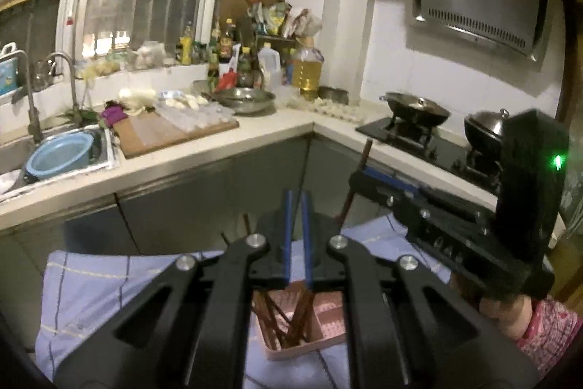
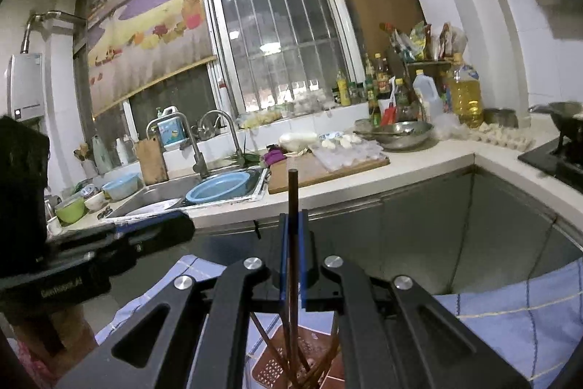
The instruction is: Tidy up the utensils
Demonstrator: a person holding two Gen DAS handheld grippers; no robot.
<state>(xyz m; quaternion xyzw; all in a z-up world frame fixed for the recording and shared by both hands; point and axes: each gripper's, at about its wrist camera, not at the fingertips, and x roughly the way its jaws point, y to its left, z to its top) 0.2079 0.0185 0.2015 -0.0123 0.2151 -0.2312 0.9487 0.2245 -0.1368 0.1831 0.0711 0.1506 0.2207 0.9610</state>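
Observation:
My right gripper (image 2: 292, 219) is shut on a dark brown chopstick (image 2: 292, 192), which stands upright between its blue pads. In the left wrist view the same gripper (image 1: 355, 175) is at the right, a hand under it, with the chopstick (image 1: 365, 154) sticking up. Below both grippers, a pink utensil holder (image 1: 329, 325) (image 2: 267, 369) holds several leaning chopsticks (image 1: 293, 318) (image 2: 322, 365). My left gripper (image 1: 297, 197) is shut, with nothing visible between its pads. It also shows at the left of the right wrist view (image 2: 184, 223).
The holder rests on a blue checked cloth (image 1: 94, 287). Beyond it an L-shaped counter (image 1: 204, 152) carries a sink with a blue basin (image 1: 60, 155), a cutting board (image 1: 160, 133), a steel bowl (image 1: 246, 99), bottles, and a stove with woks (image 1: 419, 110).

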